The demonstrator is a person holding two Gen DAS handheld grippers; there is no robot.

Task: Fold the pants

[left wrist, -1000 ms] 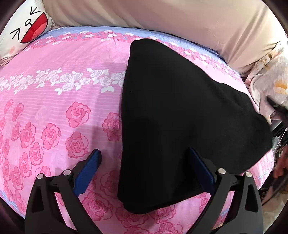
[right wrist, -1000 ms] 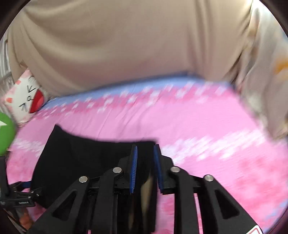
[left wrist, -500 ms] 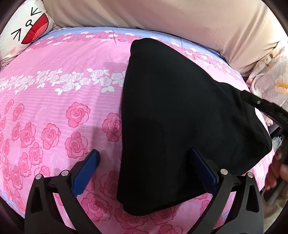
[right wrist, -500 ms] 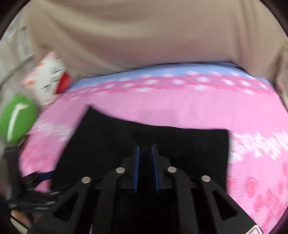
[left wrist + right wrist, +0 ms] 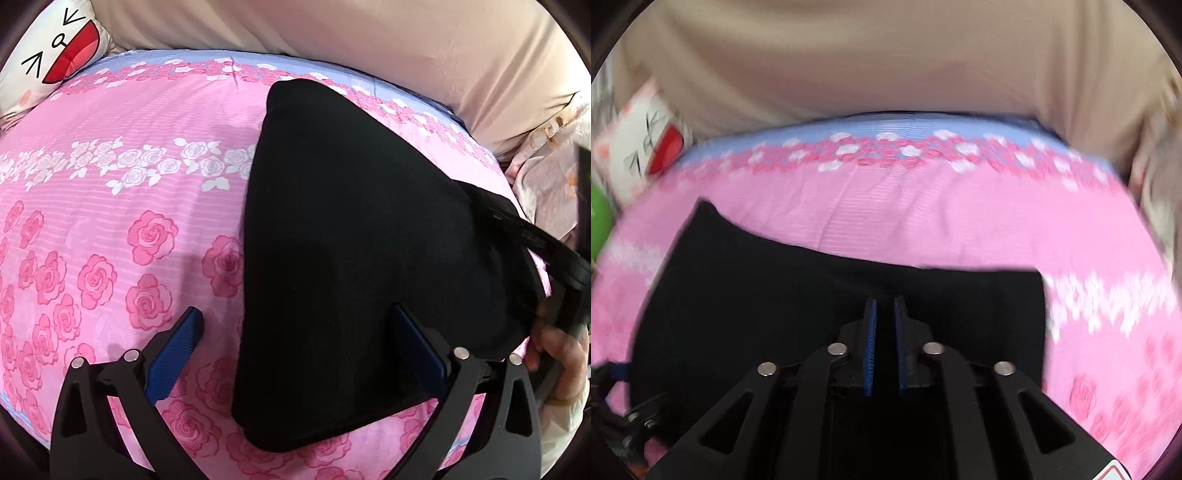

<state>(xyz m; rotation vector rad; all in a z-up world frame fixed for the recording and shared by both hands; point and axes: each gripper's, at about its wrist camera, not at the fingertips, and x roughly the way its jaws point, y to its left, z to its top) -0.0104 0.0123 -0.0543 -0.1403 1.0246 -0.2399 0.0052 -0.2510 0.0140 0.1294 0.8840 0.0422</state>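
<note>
A: Left view? The left gripper (image 5: 295, 354) is spread wide at bottom center, straddling the folded black pants (image 5: 354, 243) on the pink sheet (image 5: 110, 206), probably to steady them.

B: Right view: the right gripper (image 5: 885, 317), bottom center, has just been closing on the pants' edge, seemingly to lift it for another fold.

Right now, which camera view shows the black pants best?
The left wrist view: the black pants lie sharp on the pink bedsheet, with nearly their whole outline visible. In the right wrist view they are blurred, and the right gripper hides their near part.

One pants (image 5: 354, 236); two grippers (image 5: 295, 343); one pillow (image 5: 55, 55)
</note>
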